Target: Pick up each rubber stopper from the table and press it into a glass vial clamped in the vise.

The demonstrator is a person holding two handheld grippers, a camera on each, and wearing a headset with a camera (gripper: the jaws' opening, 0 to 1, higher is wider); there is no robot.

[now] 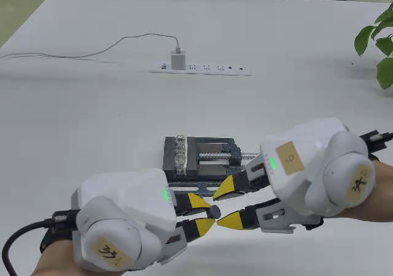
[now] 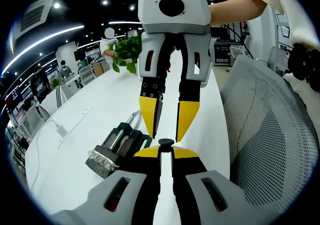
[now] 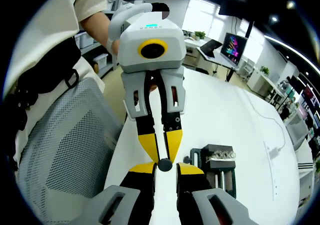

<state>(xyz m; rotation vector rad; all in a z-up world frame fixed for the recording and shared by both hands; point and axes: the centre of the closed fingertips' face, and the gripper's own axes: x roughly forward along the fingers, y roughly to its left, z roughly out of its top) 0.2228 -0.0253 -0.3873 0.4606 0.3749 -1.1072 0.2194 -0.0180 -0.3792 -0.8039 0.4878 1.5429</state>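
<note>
Rubber stopper (image 1: 214, 211) pinched in left claw (image 2: 165, 148); right claw (image 1: 217, 209) gaping, tagged "6".

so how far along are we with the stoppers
Done: nothing yet, by the look; the vials in the vise look unstoppered. In hand: the left claw is shut on one stopper, the open right claw straddling it, seemingly a handover. Left: pressing it into a vial.
</note>
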